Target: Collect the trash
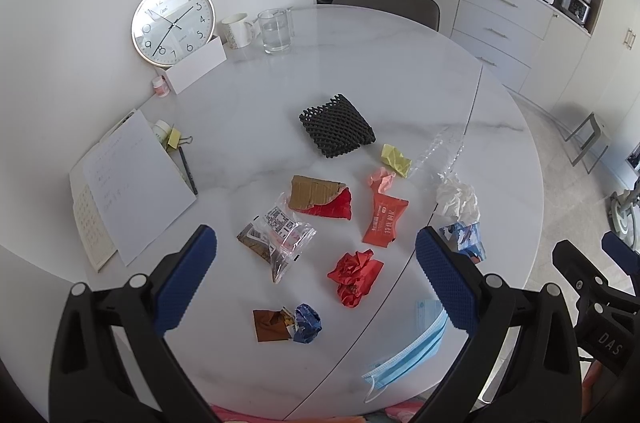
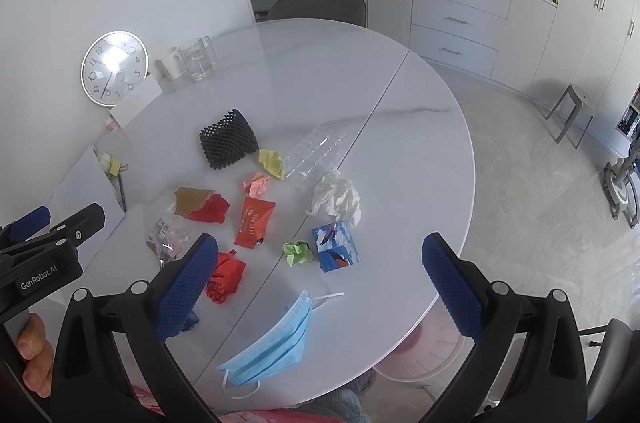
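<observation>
Hovering over the table (image 1: 360,63), you held both the left gripper (image 1: 316,283) and right gripper (image 2: 320,287) spread apart, empty, above scattered trash like the blue face mask (image 2: 276,347).

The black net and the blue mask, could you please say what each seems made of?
Black net: probably foam mesh, matte; thick, soft-looking strands around open diamond holes. Blue mask: likely non-woven fabric, matte; pleated folds, white ear loops.
</observation>
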A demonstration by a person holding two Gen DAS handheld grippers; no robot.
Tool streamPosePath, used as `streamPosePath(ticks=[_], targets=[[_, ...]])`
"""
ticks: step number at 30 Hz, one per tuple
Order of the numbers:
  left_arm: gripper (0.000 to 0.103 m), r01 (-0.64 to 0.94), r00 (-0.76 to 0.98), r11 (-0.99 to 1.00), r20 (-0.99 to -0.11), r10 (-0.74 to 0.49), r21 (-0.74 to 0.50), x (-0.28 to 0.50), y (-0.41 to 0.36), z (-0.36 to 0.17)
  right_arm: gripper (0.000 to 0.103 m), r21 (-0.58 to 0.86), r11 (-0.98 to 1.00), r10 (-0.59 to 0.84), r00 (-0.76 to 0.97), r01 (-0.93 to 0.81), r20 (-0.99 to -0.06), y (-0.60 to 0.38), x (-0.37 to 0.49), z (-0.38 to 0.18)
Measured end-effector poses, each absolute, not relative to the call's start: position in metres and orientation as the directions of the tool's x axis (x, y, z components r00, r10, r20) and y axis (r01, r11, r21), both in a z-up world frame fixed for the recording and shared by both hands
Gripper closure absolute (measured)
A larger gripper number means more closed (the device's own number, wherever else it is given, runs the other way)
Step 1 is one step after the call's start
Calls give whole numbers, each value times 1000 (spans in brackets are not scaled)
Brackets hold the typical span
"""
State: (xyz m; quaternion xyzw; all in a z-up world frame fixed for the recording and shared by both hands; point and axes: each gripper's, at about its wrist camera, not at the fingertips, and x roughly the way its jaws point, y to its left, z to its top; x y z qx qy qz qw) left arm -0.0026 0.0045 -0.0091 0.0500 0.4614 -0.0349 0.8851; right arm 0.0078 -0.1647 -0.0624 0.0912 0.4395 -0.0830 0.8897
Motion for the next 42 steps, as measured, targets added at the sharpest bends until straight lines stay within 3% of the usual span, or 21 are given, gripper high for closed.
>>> streamPosePath(ticks=[23,31,42], targets=[[8,139,570,990,-818,-80,1,9,26,-23,2,116,967,-33,562,227,-827,-163,8,-80],[8,163,554,987,-828,-84,9,36,71,-66,2,159,960,11,537,230,-843,-149,4,-120],[8,348,397,938,-906,-147,1,89,92,-168,2,147,977,56,475,156,-878,-97,26,-185]])
